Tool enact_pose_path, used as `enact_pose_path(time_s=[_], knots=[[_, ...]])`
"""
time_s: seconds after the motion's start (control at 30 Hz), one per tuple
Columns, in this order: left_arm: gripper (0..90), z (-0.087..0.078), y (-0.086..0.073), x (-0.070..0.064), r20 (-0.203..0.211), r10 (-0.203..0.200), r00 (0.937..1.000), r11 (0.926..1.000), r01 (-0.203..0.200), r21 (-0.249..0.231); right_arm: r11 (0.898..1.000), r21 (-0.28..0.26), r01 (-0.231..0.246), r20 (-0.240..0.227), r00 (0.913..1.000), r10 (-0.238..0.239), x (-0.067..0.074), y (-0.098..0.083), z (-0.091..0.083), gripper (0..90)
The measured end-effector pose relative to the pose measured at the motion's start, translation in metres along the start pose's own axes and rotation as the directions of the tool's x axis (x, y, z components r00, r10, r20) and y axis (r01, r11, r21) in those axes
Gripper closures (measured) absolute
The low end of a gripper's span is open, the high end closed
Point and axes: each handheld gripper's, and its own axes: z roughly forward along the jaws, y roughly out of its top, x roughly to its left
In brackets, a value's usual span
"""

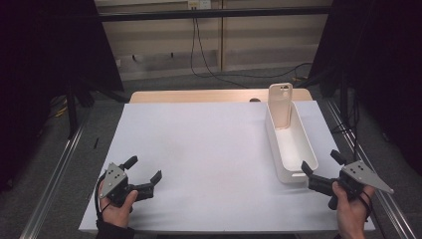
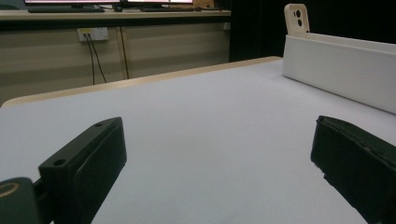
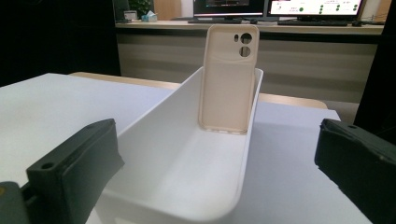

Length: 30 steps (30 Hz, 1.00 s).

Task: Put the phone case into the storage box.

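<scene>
A cream phone case (image 1: 280, 105) (image 3: 229, 77) stands upright against the far end of a long white bin (image 1: 291, 144) (image 3: 187, 163), at the right of the white table sheet (image 1: 209, 149). In the left gripper view the case (image 2: 296, 18) pokes above the bin's wall (image 2: 341, 67). My left gripper (image 1: 145, 168) (image 2: 219, 163) rests open at the near left of the sheet, nothing between its jaws. My right gripper (image 1: 322, 162) (image 3: 215, 168) is open just off the bin's near end, looking along its inside.
The wooden table edge (image 1: 199, 95) runs behind the sheet. Black frame posts (image 1: 72, 107) and metal rails (image 1: 54, 174) flank the table. Cables (image 1: 199, 55) hang down the back wall. Monitors (image 3: 275, 7) sit on a desk beyond.
</scene>
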Motion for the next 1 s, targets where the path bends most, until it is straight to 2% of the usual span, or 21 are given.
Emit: enact_pose_path(time_s=[0.1, 0.27, 0.5, 0.6, 0.73, 0.8, 1.0], knots=[[3.3, -0.001, -0.001, 0.001, -0.003, -0.01, 0.9999, 0.9999, 0.01, 0.0, 1.0, 0.0, -0.002, -0.004, 1.0, 0.002, 0.001, -0.003, -0.004, 0.0], [3.3, -0.003, -0.001, 0.002, -0.005, -0.002, 1.0, 1.0, 0.002, 0.002, 1.0, 0.0, -0.011, 0.003, 0.9999, 0.011, 0.0, -0.01, -0.011, 0.0], [3.4, -0.004, -0.001, 0.002, -0.007, -0.005, 1.0, 1.0, 0.005, 0.002, 1.0, 0.023, -0.014, 0.0, 0.9999, 0.014, 0.002, -0.02, -0.017, 0.0], [3.4, -0.005, -0.001, 0.002, -0.013, -0.003, 0.9999, 1.0, 0.003, 0.003, 0.999, 0.04, -0.015, 0.017, 0.9998, 0.014, 0.001, -0.026, -0.02, 0.0], [3.5, -0.006, -0.002, 0.002, -0.022, -0.015, 0.9997, 0.9999, 0.015, 0.003, 0.999, 0.031, -0.028, 0.038, 0.9989, 0.027, 0.003, -0.03, -0.026, 0.0], [3.6, -0.007, -0.002, 0.003, -0.024, -0.006, 0.9997, 1.0, 0.006, 0.007, 0.999, 0.032, -0.038, 0.043, 0.9984, 0.036, 0.005, -0.031, -0.029, 0.0], [3.5, -0.006, -0.002, 0.003, -0.02, -0.019, 0.9996, 0.9998, 0.019, 0.01, 0.999, 0.033, -0.022, 0.044, 0.9988, 0.02, 0.007, -0.033, -0.031, 0.0]])
